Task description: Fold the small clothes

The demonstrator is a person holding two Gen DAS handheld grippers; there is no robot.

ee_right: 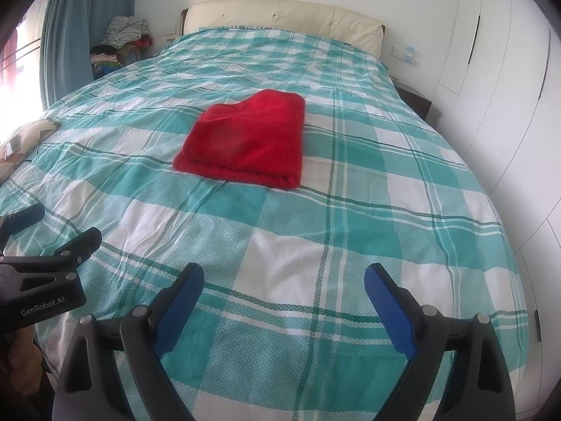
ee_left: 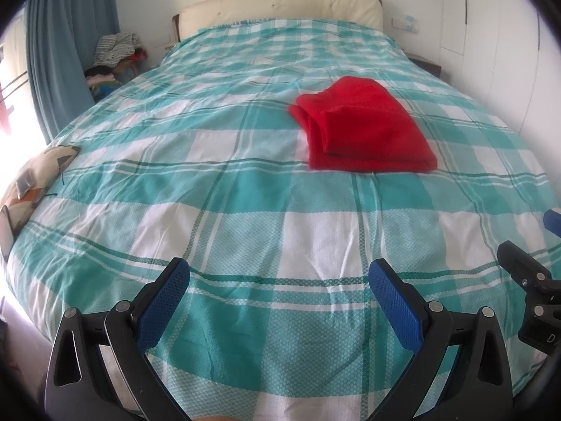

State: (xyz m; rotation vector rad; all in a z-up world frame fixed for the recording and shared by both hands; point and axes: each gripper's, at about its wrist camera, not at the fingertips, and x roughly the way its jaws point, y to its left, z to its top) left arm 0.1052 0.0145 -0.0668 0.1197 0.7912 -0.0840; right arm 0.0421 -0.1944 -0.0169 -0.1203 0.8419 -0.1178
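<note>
A red garment (ee_left: 364, 126) lies folded into a thick rectangle on the teal-and-white checked bedspread (ee_left: 245, 193), right of the bed's middle. It also shows in the right wrist view (ee_right: 245, 140), ahead and slightly left. My left gripper (ee_left: 278, 277) is open and empty, held above the near part of the bed, well short of the garment. My right gripper (ee_right: 284, 282) is open and empty too, also near the foot of the bed. Each gripper shows at the edge of the other's view: the right one (ee_left: 526, 273) and the left one (ee_right: 52, 242).
A cream headboard (ee_left: 280, 7) stands at the far end. A pile of clothes (ee_left: 115, 49) sits by the blue curtain (ee_left: 70, 35) at the far left. A patterned pillow (ee_left: 35, 182) lies on the bed's left edge. White wardrobe doors (ee_right: 508, 105) line the right side.
</note>
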